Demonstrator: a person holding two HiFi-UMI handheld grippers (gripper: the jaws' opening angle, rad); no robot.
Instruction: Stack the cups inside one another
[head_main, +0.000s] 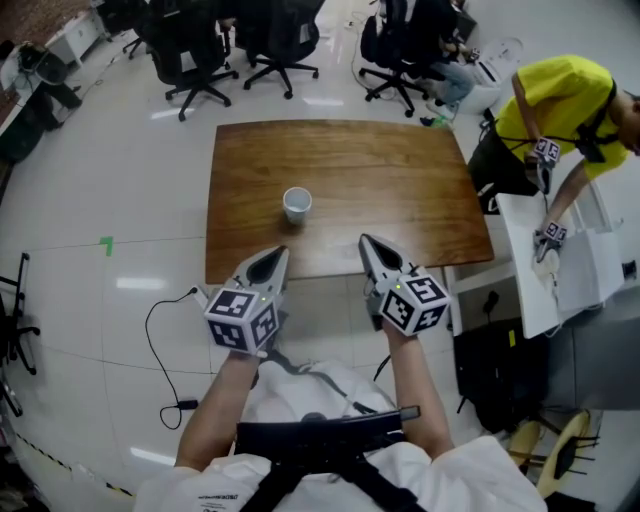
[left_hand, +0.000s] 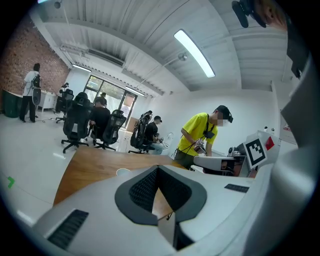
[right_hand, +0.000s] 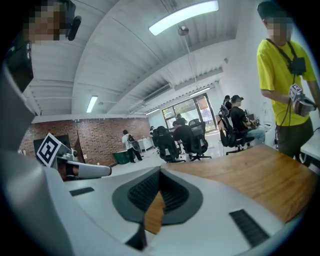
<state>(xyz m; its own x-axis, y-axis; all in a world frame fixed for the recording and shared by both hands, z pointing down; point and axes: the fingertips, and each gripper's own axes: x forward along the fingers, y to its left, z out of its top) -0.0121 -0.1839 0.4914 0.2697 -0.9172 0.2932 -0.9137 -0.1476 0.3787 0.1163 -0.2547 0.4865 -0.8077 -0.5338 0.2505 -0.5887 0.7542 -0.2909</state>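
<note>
A white cup (head_main: 297, 204) stands upright on the wooden table (head_main: 380, 170), a little left of its middle; whether other cups sit inside it I cannot tell. My left gripper (head_main: 282, 251) hovers over the table's near edge, just short of the cup, jaws together and empty. My right gripper (head_main: 364, 240) is level with it, to the cup's right, also shut and empty. In the left gripper view only the cup's rim (left_hand: 123, 171) peeks over the closed jaws of the left gripper (left_hand: 157, 168). The right gripper view shows the right gripper (right_hand: 160, 171) closed over bare tabletop (right_hand: 260, 175).
Black office chairs (head_main: 200, 50) stand beyond the table's far edge. A person in a yellow shirt (head_main: 555, 110) leans over a white desk (head_main: 530, 270) to the right. A black cable (head_main: 160, 340) lies on the floor at the left.
</note>
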